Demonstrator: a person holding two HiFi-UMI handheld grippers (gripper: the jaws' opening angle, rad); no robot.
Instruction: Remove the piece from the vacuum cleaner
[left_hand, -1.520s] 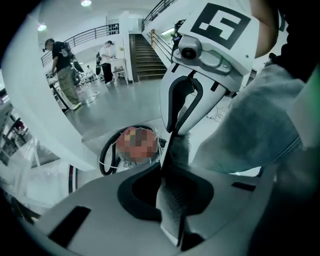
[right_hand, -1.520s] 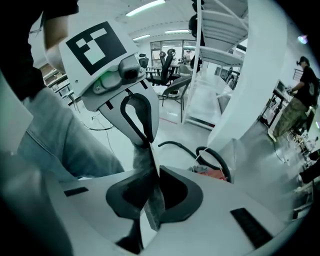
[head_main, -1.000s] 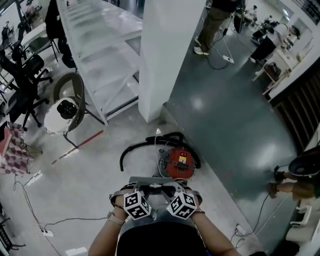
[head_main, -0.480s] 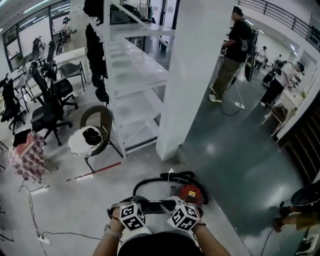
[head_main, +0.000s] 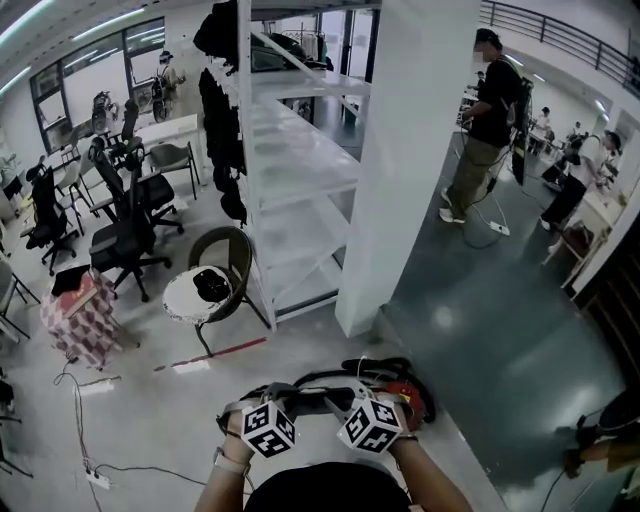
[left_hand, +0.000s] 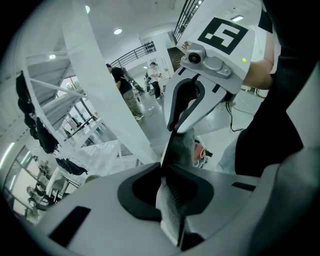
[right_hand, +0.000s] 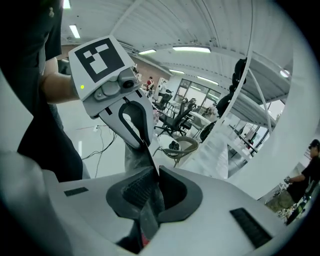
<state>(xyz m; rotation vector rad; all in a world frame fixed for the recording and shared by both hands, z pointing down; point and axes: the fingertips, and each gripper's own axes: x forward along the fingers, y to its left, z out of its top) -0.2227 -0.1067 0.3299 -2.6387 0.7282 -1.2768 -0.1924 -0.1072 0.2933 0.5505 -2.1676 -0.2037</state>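
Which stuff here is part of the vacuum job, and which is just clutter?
Job: left claw and right claw, both shut on the grey piece; red vacuum cleaner; black hose.
Clutter: round-seat chair, office chairs, white shelving, power strip.

- Pale concrete floor (head_main: 150, 420).
- Red vacuum cleaner (head_main: 413, 397) with black hose (head_main: 385, 363), just beyond the right tongs (head_main: 345, 395).
- White power strip (head_main: 96, 479), well left of the left tongs (head_main: 272, 395).
- Round chair (head_main: 230, 255), far ahead-left.
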